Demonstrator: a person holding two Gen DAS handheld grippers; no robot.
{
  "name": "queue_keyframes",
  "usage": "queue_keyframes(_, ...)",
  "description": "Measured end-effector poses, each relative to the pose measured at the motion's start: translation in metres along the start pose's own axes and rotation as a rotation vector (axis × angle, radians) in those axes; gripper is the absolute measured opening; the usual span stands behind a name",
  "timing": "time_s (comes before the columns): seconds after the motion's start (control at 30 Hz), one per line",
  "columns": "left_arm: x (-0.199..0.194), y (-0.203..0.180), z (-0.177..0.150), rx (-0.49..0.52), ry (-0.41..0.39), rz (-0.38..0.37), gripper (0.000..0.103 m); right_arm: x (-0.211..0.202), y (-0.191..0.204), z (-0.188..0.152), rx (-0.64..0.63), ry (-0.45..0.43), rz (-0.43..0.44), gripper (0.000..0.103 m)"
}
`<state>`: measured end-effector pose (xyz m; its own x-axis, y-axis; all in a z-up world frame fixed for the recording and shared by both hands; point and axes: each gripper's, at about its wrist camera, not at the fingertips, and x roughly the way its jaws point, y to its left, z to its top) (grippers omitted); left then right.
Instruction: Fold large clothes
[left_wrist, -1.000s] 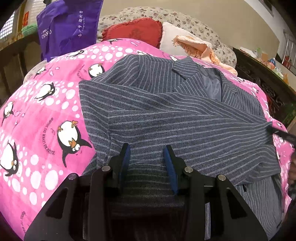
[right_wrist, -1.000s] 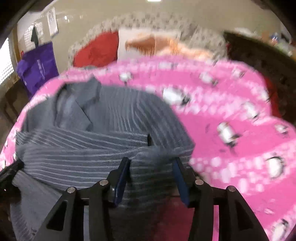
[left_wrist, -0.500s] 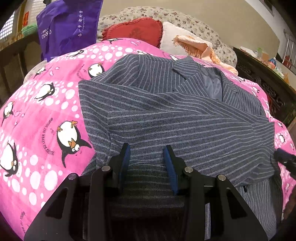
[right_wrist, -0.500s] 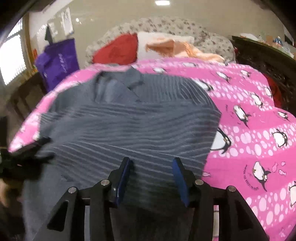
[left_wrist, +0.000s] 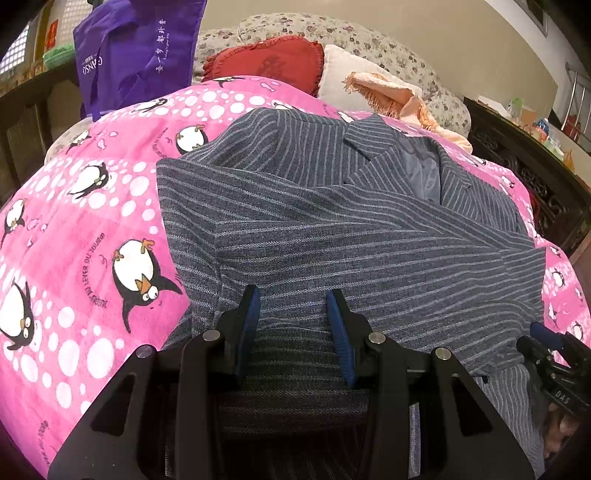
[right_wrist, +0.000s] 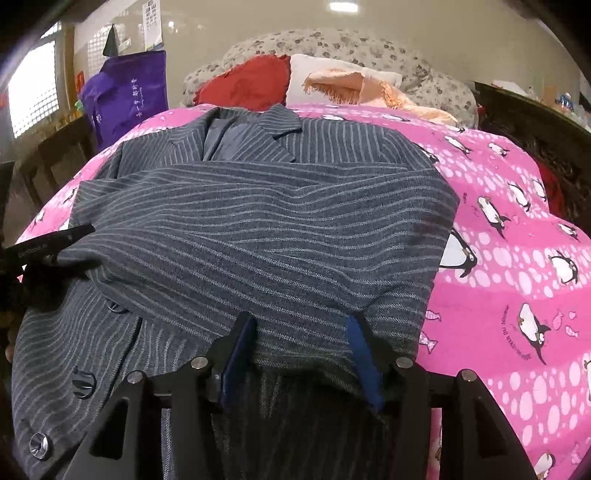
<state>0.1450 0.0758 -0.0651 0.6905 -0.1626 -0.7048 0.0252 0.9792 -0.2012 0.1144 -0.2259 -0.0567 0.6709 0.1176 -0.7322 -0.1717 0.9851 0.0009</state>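
Observation:
A grey pinstriped jacket (left_wrist: 332, 229) lies on a pink penguin-print blanket (left_wrist: 81, 236), collar toward the pillows, both sleeves folded across its front. It also shows in the right wrist view (right_wrist: 258, 236), with several buttons near its lower left. My left gripper (left_wrist: 293, 317) is open, its blue-padded fingers (left_wrist: 249, 321) over the jacket's near edge. My right gripper (right_wrist: 301, 343) is open, with jacket fabric lying between its fingers (right_wrist: 364, 354). Each gripper shows at the edge of the other's view: the right one (left_wrist: 554, 354) and the left one (right_wrist: 48, 247).
A red cushion (left_wrist: 269, 66), a white pillow and a peach cloth (left_wrist: 391, 92) lie at the bed's head. A purple bag (left_wrist: 136, 51) hangs at the left. Dark wooden furniture (left_wrist: 532, 170) stands along the right side of the bed.
My right gripper has swung from the blanket's right side back over the jacket's near edge, laying the right sleeve across the front. My left gripper has stayed still.

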Motion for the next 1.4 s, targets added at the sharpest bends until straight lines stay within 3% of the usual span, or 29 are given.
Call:
queue_keyframes(0.27,-0.001,0.002,0.0,-0.012,-0.001,-0.016,0.037,0.002,-0.004,0.0,0.013,-0.001,0.011,0.053)
queue_keyframes(0.53,-0.004,0.027,-0.001,-0.151,-0.015,-0.179,0.037,0.002,-0.003,0.0,0.011,-0.003,0.007,0.054)
queue_keyframes(1.4,-0.002,0.019,0.002,-0.099,-0.004,-0.121,0.037,0.002,-0.003,0.0,0.014,-0.002,0.011,0.054)
